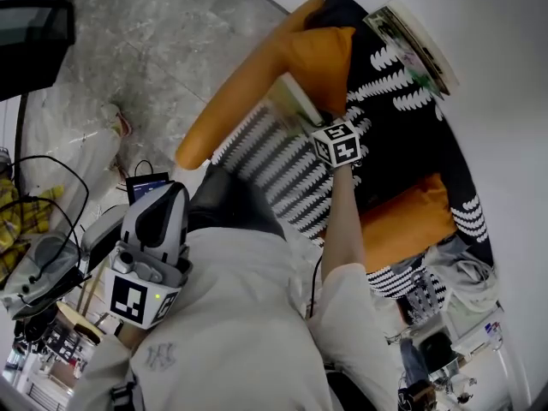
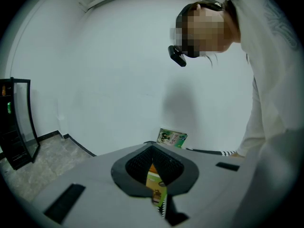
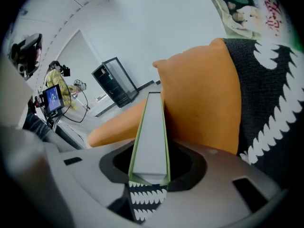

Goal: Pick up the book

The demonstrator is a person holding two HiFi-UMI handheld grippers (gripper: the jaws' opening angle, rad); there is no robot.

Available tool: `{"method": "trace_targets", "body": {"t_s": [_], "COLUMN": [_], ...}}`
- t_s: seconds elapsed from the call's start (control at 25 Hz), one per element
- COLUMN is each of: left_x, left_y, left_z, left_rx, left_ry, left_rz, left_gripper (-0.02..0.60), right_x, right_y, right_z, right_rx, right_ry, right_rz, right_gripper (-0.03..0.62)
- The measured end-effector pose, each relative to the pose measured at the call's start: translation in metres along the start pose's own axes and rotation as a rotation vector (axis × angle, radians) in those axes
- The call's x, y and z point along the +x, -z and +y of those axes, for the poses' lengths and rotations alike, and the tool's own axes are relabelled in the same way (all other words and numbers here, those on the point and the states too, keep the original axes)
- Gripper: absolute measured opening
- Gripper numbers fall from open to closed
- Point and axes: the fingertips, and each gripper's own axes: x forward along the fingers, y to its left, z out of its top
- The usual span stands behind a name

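A thin book with a green cover and white page edge stands on edge against an orange cushion of the sofa. My right gripper is shut on it, the pads against both covers. In the head view that gripper reaches out to the book beside the orange cushion. A second illustrated book leans on the sofa back by the wall, also seen as the book in the left gripper view. My left gripper hangs back near the person's body, its jaws shut and empty.
The sofa has a black-and-white patterned cover and a long orange bolster. On the marble floor lie cables, plastic bags and a small screen. A dark glass cabinet stands by the wall.
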Motion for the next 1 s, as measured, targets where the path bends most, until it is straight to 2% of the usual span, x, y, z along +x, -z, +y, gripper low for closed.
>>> {"method": "trace_targets", "body": {"t_s": [0.52,1.0], "left_x": [0.0014,-0.0031], "left_y": [0.0019,0.0005], "left_z": [0.0087,0.0096], "left_rx": [-0.017,-0.042], "left_ry": [-0.001,0.017], "left_rz": [0.014,-0.004], "left_gripper": [0.009,0.009], "right_x": [0.0096,0.0074], "right_y": [-0.0043,0.0002], "right_z": [0.0012,0.0064], "right_rx": [0.053,0.163], "right_ry": [-0.018,-0.018], "right_rz": [-0.050,-0.053], "right_gripper": [0.155,0.150]}}
